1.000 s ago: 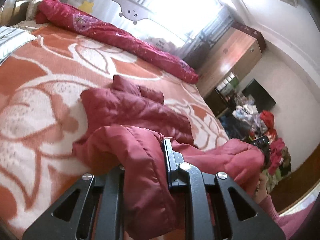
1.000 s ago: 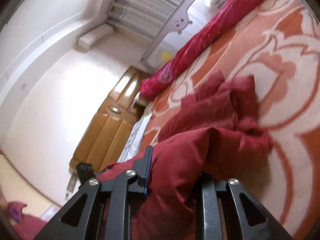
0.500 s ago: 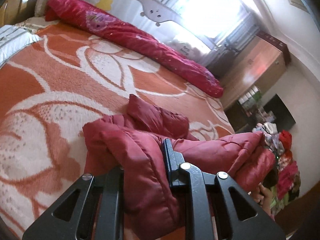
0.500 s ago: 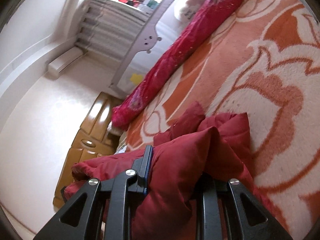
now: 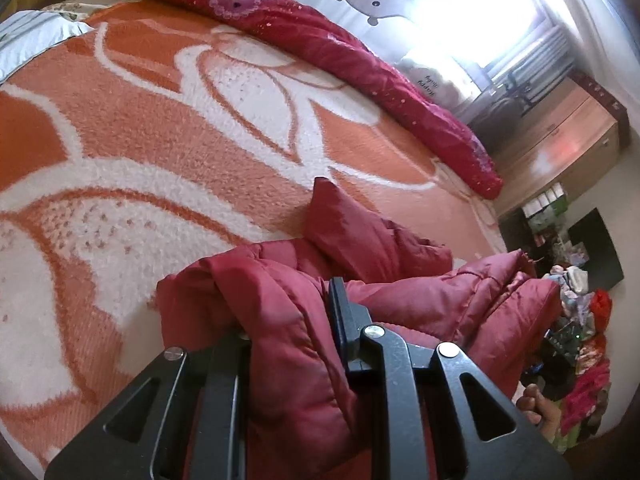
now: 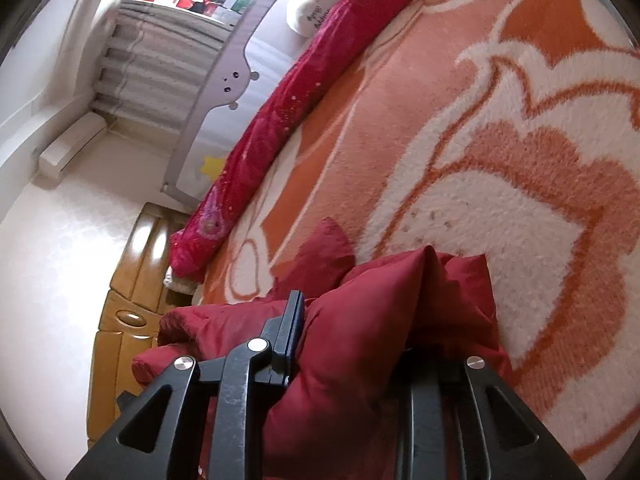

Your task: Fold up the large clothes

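- The left claw [image 5: 288, 320] is clenched on a thick bunch of the dark red padded jacket [image 5: 384, 248]; the cloth bulges out between its two black fingers and hides the tip of the left-hand one.
- The right claw [image 6: 352, 328] likewise grips a fat fold of the same jacket [image 6: 400, 304], and its jaws have just been easing a little wider with the cloth between them; the padding fills the whole gap.
- The jacket lies in a rumpled heap on the bed, on top of an orange-and-white flowered blanket [image 5: 160, 128], with its near edge lifted into both claws.
- One pointed corner of the jacket sticks up beyond the heap, towards the far side of the bed.
- A long crimson bolster [image 5: 320, 44] with a purple pattern and pale speckles runs along the far edge of the bed, well apart from the jacket.
- Behind the bolster stands a grey bed rail [image 6: 224, 92] with a small bear face on it, and past that a bright window.
- From the left claw's side, a wooden cabinet [image 5: 560, 148] stands against the wall, with a jumble of coloured clothes [image 5: 584, 360] piled on the floor near it.
- A bit of the person's hand [image 5: 538, 408] shows at the lower right, just below the jacket's edge.
- From the right claw's side, a yellow-brown wooden chest [image 6: 128, 312] sits beside the bed.
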Motion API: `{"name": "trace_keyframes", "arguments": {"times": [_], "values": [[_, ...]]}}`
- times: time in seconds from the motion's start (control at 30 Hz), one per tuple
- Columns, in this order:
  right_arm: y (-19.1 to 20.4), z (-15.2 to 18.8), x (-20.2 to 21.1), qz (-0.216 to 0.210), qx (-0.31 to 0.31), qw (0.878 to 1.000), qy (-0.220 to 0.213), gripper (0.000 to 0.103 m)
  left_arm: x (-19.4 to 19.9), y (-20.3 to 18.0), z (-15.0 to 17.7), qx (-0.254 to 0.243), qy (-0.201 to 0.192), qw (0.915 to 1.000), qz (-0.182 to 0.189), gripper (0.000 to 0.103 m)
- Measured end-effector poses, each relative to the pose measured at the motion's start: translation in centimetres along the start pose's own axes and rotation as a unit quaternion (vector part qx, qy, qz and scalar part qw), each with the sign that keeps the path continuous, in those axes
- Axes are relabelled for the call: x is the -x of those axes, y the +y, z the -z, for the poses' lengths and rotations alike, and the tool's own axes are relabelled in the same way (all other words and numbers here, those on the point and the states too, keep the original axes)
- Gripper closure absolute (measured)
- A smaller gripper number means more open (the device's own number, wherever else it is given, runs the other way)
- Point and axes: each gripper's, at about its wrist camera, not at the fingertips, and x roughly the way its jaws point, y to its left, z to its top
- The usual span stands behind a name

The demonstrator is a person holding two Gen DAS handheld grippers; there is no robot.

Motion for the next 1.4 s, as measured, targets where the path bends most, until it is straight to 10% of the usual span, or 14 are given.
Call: {"name": "trace_keyframes", "arguments": {"times": [0.53, 1.0, 1.4], "values": [[-1.7, -0.4, -3.7, 0.029, -0.004, 0.999, -0.012, 0.076, -3.1, 1.2, -1.3, 0.025, 0.006, 0.9997, -0.004, 0.085], [-1.9, -0.4, -4.7, 0.039, 0.008, 0.999, -0.008, 0.076, 6.5, -0.6, 0.8, 0.001, -0.082, 0.9960, 0.035, 0.070], [-1.0, -0.7, -6.0, 0.062, 0.026, 0.998, -0.005, 0.076, 5.0, -9.7, 5.6, -0.147, -0.012, 0.9844, 0.095, 0.066]]}}
